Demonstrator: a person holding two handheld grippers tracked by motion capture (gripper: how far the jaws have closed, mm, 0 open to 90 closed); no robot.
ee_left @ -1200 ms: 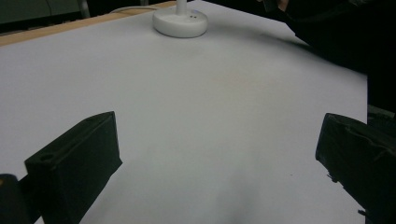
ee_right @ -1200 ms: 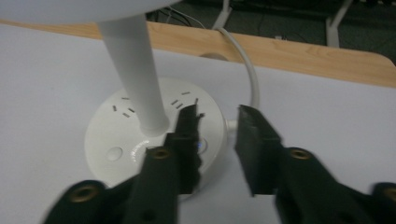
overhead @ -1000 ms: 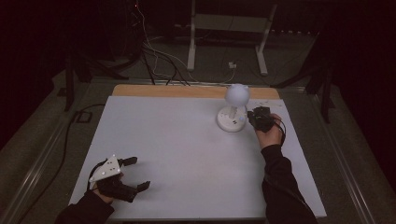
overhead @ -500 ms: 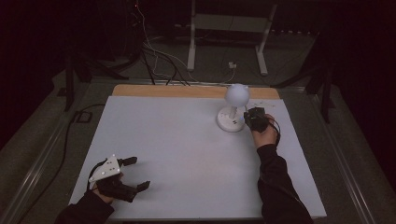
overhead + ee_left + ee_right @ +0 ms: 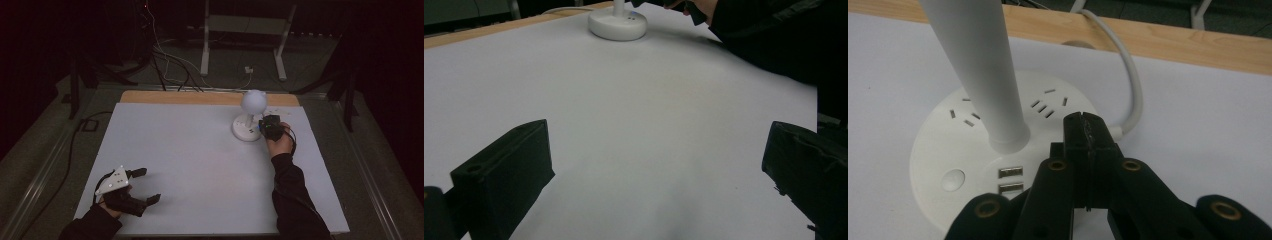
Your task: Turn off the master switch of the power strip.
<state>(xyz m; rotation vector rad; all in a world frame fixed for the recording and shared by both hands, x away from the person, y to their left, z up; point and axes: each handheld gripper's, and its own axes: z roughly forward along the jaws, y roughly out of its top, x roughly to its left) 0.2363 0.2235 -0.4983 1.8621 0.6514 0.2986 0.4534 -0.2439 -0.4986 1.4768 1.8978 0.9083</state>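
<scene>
Okay, high view first: white table top (image 5: pixel 200 165) with a wooden strip (image 5: pixel 200 97) along its far edge, dark floor around it, cables (image 5: pixel 170 65) and a metal stand (image 5: pixel 245 45) beyond. White desk lamp (image 5: pixel 249 117), globe head on a thin stem over a round base, stands at about 1 o'clock on the table, near the far edge. Right gripper (image 5: pixel 269 126) sits at the lamp base's 3 o'clock side, right against it as far as this angle shows; right hand (image 5: pixel 281 145) and dark sleeve (image 5: pixel 295 200) run back toward 5 o'clock. Left gripper (image 5: pixel 142 186) rests at 7 o'clock, near corner, well apart from the lamp, grey three-cornered plate (image 5: pixel 114 180) on top, jaws spread wide over bare table.

Left gripper view: both black jaws stand far apart at the bottom corners, nothing between them but white surface. Lamp base (image 5: pixel 618 22) at 12 o'clock, far off, with the other hand's dark sleeve (image 5: pixel 774 35) at 1–2 o'clock.

Right gripper view: right gripper (image 5: pixel 1087 131) jaws pressed together, nothing held between them, tips over the round base's (image 5: pixel 973 165) rim at its 3 o'clock side; contact with the base cannot be told. Base top shows socket slots (image 5: pixel 1043 107), two USB ports (image 5: pixel 1010 180) and a round button (image 5: pixel 953 180). White stem (image 5: pixel 978 65) rises at 11 o'clock. White power cord (image 5: pixel 1128 75) curves from the base back over the wooden strip (image 5: pixel 1168 42).
</scene>
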